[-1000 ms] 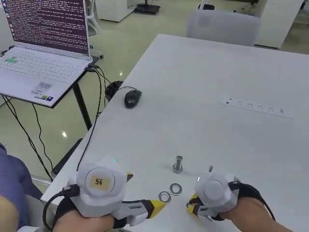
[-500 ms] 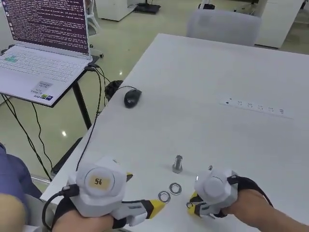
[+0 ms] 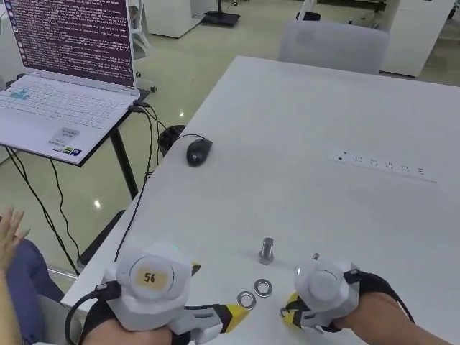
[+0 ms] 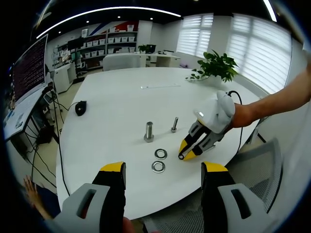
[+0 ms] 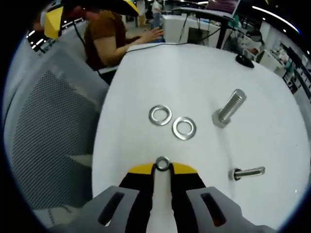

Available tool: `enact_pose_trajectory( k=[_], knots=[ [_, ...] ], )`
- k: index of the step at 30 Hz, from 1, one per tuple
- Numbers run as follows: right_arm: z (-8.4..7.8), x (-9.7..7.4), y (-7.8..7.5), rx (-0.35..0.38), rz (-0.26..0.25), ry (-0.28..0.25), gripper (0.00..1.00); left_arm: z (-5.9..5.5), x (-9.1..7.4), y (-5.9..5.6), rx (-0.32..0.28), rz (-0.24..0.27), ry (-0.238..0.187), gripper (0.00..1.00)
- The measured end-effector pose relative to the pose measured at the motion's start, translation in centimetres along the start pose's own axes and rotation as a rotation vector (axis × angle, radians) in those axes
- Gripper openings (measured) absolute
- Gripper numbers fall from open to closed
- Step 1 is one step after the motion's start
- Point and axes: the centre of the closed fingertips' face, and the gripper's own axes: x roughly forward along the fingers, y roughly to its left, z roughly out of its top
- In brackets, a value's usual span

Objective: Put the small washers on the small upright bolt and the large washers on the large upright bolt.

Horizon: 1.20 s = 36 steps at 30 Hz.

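The large upright bolt and the thin small bolt stand near the white table's front edge. Two large washers lie flat just in front of them. My right gripper is shut on a small washer, held on edge between its yellow tips; the large washers lie beyond, the large bolt and small bolt to the right. My left gripper is open over the table edge, the washers just ahead, the right gripper beside them.
A black mouse with its cable lies at the table's left side. A white power strip lies far right. A laptop sits on a stand left of the table. A grey chair stands at the far edge.
The head camera has shifted a little. Both grippers and the washers stay about where they were. A hand has come into view at the left edge.
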Motion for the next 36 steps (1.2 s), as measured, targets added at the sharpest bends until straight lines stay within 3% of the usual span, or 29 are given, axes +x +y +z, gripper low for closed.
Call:
enact_pose_trajectory(
  k=[6, 11, 23, 30, 36],
  knots=[
    [-0.4, -0.3, -0.3, 0.044, -0.018, -0.006, 0.13, -0.1, 0.0, 0.0, 0.002, -0.001, 0.002, 0.62],
    [-0.8, -1.1, -1.3, 0.104, -0.047, -0.022, 0.13, 0.0, -0.1, 0.0, 0.001, 0.001, 0.0, 0.62],
    [-2.0, -2.1, -2.8, 0.16, -0.084, -0.024, 0.13, -0.2, 0.0, 0.1, -0.003, 0.002, 0.002, 0.62],
    [-1.6, -4.6, -4.9, 0.176, -0.16, -0.054, 0.13, -0.2, -0.1, 0.2, -0.01, 0.004, -0.001, 0.62],
    [-0.8, -7.5, -7.9, 0.179, -0.249, -0.088, 0.13, -0.1, 0.1, 0.2, -0.009, -0.001, -0.002, 0.62]
  ],
)
